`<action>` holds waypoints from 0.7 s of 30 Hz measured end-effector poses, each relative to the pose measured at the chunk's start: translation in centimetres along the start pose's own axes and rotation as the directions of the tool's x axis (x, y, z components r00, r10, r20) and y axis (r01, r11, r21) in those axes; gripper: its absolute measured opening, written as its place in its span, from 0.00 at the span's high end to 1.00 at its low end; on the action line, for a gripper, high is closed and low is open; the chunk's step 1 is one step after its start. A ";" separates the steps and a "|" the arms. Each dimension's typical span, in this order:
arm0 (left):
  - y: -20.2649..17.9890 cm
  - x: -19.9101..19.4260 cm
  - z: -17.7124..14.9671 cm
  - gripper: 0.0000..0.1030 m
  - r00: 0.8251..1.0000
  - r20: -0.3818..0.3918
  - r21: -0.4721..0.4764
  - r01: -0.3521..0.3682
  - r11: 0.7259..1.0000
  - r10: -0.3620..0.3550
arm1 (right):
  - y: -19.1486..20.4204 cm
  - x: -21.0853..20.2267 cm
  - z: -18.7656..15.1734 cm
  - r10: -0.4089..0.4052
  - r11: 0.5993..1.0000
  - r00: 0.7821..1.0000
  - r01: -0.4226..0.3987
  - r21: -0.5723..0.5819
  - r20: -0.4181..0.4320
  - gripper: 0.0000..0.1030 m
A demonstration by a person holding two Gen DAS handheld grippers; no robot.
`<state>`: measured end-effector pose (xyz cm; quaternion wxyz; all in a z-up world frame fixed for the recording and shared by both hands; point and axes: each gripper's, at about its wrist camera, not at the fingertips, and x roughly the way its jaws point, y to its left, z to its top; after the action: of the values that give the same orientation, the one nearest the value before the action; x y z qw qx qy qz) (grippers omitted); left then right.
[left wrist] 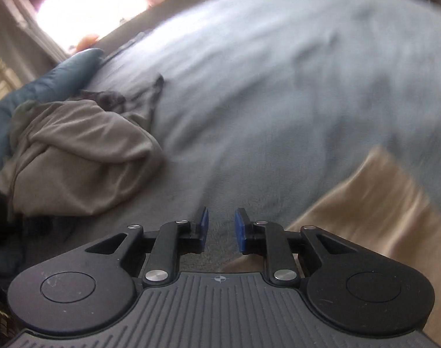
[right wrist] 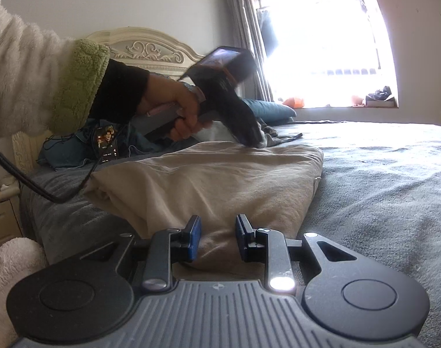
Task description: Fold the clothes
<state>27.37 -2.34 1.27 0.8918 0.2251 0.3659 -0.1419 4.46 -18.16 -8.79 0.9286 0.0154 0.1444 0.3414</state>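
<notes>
Roughly centred low in the left wrist view, the left gripper (left wrist: pixel 221 230) hangs over bare grey bedspread (left wrist: pixel 278 87); its blue pads (left wrist: pixel 203 226) stand a little apart with nothing between them, only blanket showing through the gap. No earlier picture to compare. Much of this view is smeared by motion blur.

Left of frame: a crumpled grey-brown garment (left wrist: pixel 81 150) heaped on the bedspread, with a darker piece of cloth (left wrist: pixel 127 98) trailing from its upper edge. Behind it, upper left, a teal pillow (left wrist: pixel 60 78). Lower right of the same view: a corner of the folded tan garment (left wrist: pixel 374 203), blurred, lying beside the gripper and not touched by it.

Right wrist view: the right gripper (right wrist: pixel 214 239) sits low centre, jaws partly apart, with the near edge of the tan garment (right wrist: pixel 208 179) bulging up between the pads. Whether the pads actually press the cloth cannot be told from here. The garment lies as a thick flat pad across the middle of the frame, on the bedspread (right wrist: pixel 380 188).

Above it, centre left: the person's left hand (right wrist: pixel 176 110) holding the other gripper's handle, its nose angled down toward the far edge of the tan garment. Fluffy white sleeve with green cuff (right wrist: pixel 78 87) at upper left. A phone (right wrist: pixel 106 143) with lit screen stands against bedding at middle left; cable (right wrist: pixel 46 194) runs below it. Carved pale headboard (right wrist: pixel 150 49) behind; bright window (right wrist: pixel 322 43) upper right.

No containers in sight.
</notes>
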 end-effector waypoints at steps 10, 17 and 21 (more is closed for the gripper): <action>-8.2 0.2 -1.3 0.78 0.969 -0.037 0.180 0.248 0.952 -0.245 | -0.4 0.0 -0.1 0.004 1.000 1.000 -0.005 0.021 0.003 0.73; -6.5 3.3 0.5 0.54 0.979 0.036 0.083 0.199 0.976 -0.203 | -0.5 0.1 -0.1 0.005 0.999 1.000 -0.005 0.034 0.003 0.73; -2.1 2.0 0.6 0.61 0.999 0.030 -0.031 0.014 0.999 -0.013 | 0.0 -0.1 -0.3 -0.008 1.000 1.000 0.008 0.005 0.005 0.73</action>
<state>28.20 -4.62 -0.41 0.8995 0.2067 0.3563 -0.1454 4.33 -18.24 -9.05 0.9304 0.0181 0.1429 0.3372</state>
